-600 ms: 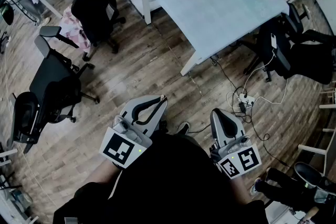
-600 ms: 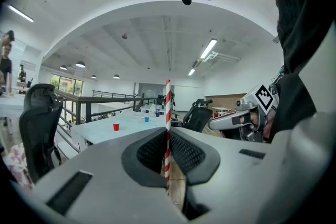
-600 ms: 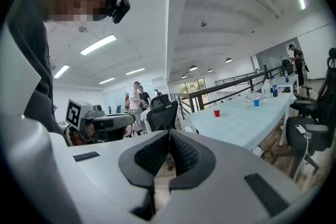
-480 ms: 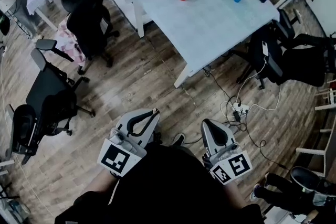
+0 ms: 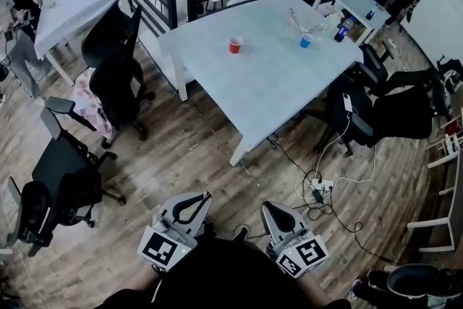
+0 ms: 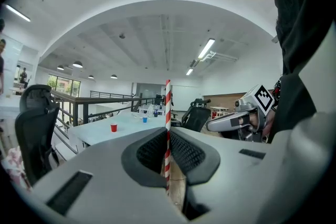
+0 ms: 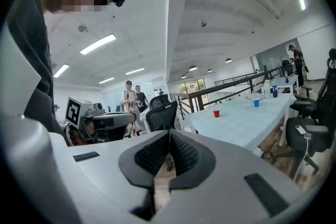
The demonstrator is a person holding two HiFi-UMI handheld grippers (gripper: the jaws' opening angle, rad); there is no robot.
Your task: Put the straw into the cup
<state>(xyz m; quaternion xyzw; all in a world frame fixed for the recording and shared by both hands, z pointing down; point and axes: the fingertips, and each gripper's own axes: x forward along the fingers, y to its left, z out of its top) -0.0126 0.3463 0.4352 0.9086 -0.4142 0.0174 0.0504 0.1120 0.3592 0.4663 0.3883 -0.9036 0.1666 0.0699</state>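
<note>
Both grippers are sitting lower in the head view than half a second ago, and the white table (image 5: 275, 83) is lying nearer the middle of it, with more of the room showing behind.

The left gripper (image 5: 205, 197) is pinching a red-and-white striped straw (image 6: 168, 105) between its jaws; the straw is standing upright and sticking out well above the jaw tips. The right gripper (image 5: 266, 205) is keeping its jaws pressed together with nothing between them. Both are being held close to the person's body, side by side, above the wooden floor (image 5: 188, 155).

The red cup (image 5: 235, 45) is standing upright on the table, well apart from both grippers. A blue cup (image 5: 306, 40) is standing farther along the same table. Black office chairs (image 5: 116, 76) are standing to the left, and cables (image 5: 318, 188) are lying on the floor beside the table.
</note>
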